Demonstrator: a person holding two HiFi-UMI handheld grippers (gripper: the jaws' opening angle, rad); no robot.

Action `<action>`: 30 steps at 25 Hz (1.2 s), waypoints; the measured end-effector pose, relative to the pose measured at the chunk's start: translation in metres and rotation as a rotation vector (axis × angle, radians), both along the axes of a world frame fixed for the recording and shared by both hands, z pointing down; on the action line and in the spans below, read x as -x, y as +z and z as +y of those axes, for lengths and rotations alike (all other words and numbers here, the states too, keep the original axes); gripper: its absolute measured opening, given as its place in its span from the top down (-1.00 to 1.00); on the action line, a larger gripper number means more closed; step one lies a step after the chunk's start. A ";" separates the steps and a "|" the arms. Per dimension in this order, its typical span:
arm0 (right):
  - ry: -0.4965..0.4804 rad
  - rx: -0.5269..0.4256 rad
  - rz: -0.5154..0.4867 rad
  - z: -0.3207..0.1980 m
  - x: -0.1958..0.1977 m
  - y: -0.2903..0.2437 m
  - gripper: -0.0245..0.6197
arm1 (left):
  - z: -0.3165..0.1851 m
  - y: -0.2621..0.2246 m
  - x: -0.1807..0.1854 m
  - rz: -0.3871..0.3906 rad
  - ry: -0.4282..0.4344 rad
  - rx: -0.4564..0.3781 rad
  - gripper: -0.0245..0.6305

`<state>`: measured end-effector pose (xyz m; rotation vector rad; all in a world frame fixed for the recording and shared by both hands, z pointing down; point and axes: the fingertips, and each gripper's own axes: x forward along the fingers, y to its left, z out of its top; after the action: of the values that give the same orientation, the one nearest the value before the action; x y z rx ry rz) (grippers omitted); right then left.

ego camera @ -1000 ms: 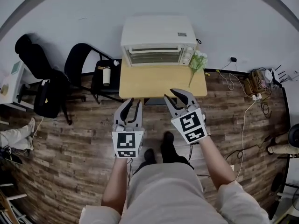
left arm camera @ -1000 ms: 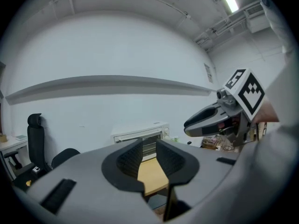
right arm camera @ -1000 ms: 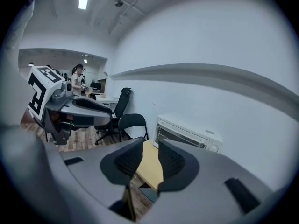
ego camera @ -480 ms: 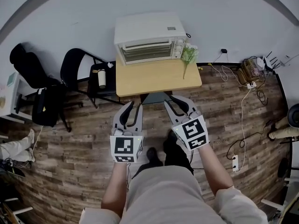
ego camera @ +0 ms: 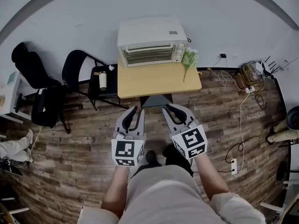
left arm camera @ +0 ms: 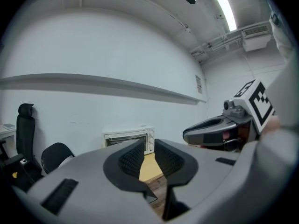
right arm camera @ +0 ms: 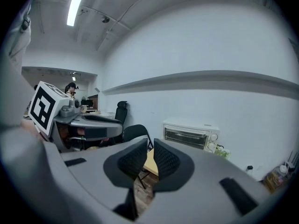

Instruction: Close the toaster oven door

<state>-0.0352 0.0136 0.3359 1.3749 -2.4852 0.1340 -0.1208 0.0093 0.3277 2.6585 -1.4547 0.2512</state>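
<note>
The white toaster oven [ego camera: 152, 41] stands at the back of a small wooden table [ego camera: 159, 80], and its glass door looks shut. It also shows far off in the left gripper view as the oven [left arm camera: 128, 139] and in the right gripper view as the oven [right arm camera: 189, 135]. Both grippers hang over the floor in front of the table, well short of the oven. My left gripper [ego camera: 133, 115] has a narrow gap between its jaws, with nothing in it. My right gripper [ego camera: 176, 112] is closing, its jaws a little apart and empty.
A bunch of flowers [ego camera: 188, 59] lies at the table's right edge beside the oven. A black chair [ego camera: 86, 66] with a bottle [ego camera: 103, 80] on its seat stands left of the table, an office chair [ego camera: 32, 62] farther left. Cables [ego camera: 247, 78] lie on the floor at right.
Both grippers have drawn back from the table's front edge toward the person. The right gripper's jaws have narrowed. The oven door looks the same throughout.
</note>
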 end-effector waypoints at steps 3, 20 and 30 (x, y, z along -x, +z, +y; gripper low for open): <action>0.000 0.013 -0.017 0.002 0.002 0.002 0.83 | 0.000 0.002 -0.001 0.007 0.004 0.010 0.74; -0.014 0.029 -0.062 -0.004 0.012 0.005 0.92 | -0.004 0.005 -0.002 0.005 0.021 0.029 0.88; -0.023 0.034 -0.067 -0.002 0.005 0.005 0.93 | -0.001 0.010 -0.015 0.004 0.067 0.048 0.89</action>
<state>-0.0407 0.0115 0.3410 1.3490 -2.5397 0.2199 -0.1059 0.0081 0.3373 2.6706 -1.3432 0.2828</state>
